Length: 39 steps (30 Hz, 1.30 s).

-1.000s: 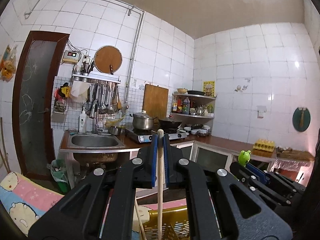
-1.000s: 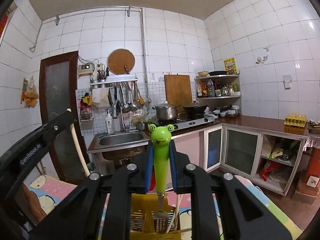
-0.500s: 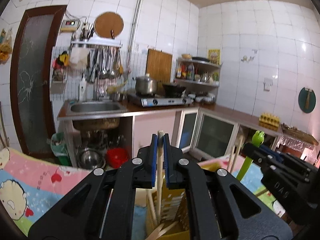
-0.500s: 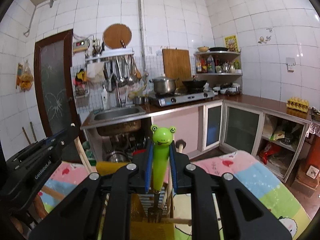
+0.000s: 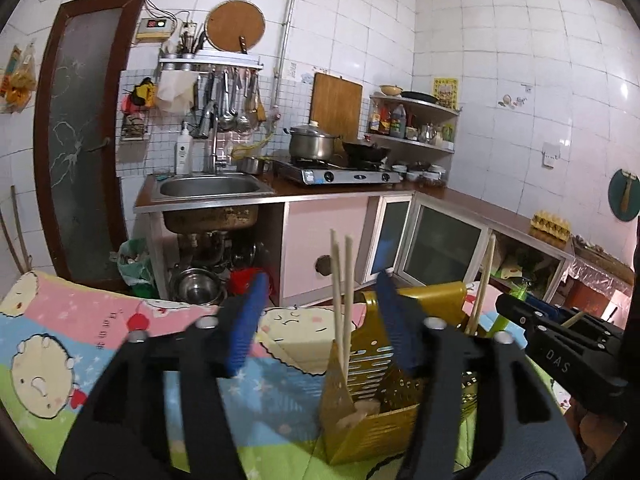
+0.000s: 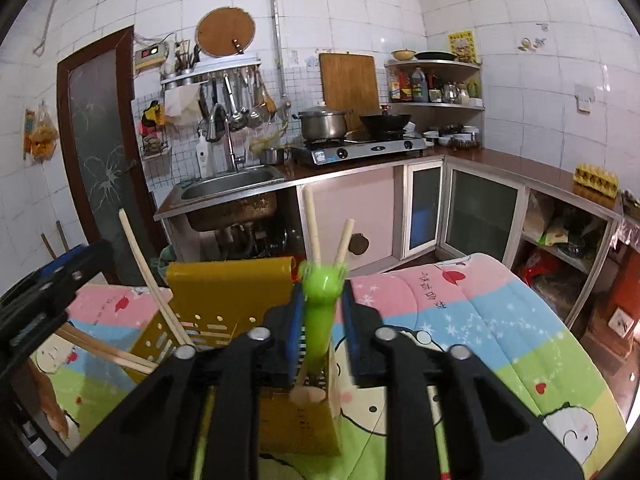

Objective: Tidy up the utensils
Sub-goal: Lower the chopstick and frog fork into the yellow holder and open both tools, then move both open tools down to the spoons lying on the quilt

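Chopsticks (image 5: 343, 300) upright between spread left gripper (image 5: 320, 320); right gripper (image 6: 320, 320) loosely around green fork (image 6: 320, 308) over yellow caddy (image 6: 228, 284).

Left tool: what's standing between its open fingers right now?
Two wooden chopsticks stand upright in the yellow utensil holder, untouched between the left tool's fingers, in the left wrist view.

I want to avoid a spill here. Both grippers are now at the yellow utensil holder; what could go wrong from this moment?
1. The right gripper may brush the chopsticks behind the green frog utensil as it withdraws.
2. The yellow holder stands on a soft blanket, so a nudge might tip it.
3. The open left gripper straddles upright chopsticks and could catch them.
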Each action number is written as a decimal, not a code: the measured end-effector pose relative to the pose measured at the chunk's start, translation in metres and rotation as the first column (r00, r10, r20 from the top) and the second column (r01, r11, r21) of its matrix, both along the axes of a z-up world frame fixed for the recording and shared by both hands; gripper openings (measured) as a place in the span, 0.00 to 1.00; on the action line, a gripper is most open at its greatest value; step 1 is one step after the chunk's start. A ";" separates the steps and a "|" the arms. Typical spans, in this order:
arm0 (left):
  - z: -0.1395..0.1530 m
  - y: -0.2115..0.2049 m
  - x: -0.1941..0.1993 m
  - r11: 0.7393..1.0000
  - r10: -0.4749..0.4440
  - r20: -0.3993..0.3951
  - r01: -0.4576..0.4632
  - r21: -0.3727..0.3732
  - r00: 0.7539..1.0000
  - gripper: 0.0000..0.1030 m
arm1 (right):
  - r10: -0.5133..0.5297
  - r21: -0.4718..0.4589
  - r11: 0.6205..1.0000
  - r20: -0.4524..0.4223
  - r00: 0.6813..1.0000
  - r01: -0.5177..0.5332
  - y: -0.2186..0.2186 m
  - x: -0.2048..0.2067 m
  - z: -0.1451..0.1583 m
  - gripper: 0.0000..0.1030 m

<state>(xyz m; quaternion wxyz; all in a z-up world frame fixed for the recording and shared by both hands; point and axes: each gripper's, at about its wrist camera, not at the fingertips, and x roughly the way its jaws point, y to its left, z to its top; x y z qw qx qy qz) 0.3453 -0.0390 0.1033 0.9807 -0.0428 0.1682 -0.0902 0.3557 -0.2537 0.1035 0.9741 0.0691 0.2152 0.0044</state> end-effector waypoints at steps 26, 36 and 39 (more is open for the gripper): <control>-0.055 0.077 -0.144 0.997 0.074 -0.215 -0.067 0.042 0.974 0.95 | 0.009 -0.030 0.999 -0.156 0.988 -0.014 0.026 -0.188 -0.048 0.68; -0.114 0.085 -0.157 0.993 0.078 -0.338 -0.041 0.115 0.938 0.95 | 0.054 -0.040 0.997 -0.307 0.950 -0.069 0.050 -0.204 -0.105 0.70; -0.123 0.086 -0.159 0.993 0.074 -0.376 -0.032 0.116 0.924 0.95 | 0.069 -0.065 0.993 -0.320 0.945 -0.095 0.059 -0.210 -0.108 0.70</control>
